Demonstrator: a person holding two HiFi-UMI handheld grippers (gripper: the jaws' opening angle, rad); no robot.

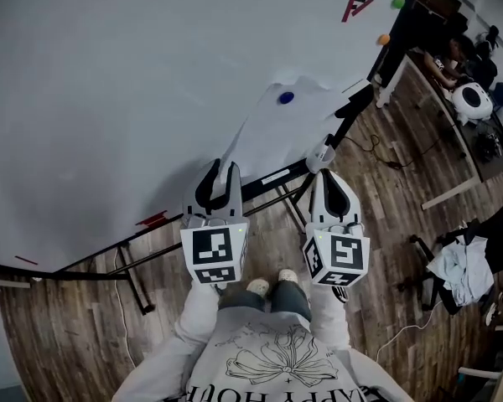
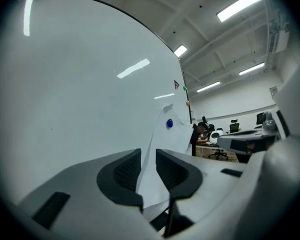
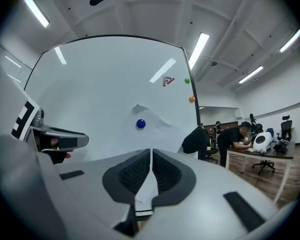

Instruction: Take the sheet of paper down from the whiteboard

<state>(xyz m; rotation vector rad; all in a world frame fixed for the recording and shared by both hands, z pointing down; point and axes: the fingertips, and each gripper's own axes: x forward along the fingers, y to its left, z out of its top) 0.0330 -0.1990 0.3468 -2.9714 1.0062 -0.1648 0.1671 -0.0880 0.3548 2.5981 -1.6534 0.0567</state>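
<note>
Below magnet (image 1: 286,97), we clamp right gripper (image 3: 151,153) on paper (image 1: 277,136) bottom edge for pull; left gripper (image 2: 148,155) fingers apart, straddling edge.

head view looks steeply down; both gripper views face the same whiteboard (image 1: 109,74) nearby

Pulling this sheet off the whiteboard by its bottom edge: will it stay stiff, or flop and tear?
Likely floppy: the sheet buckles and its top edge curls off the whiteboard. One blue magnet pins it, so a hard pull may tear there.
</note>
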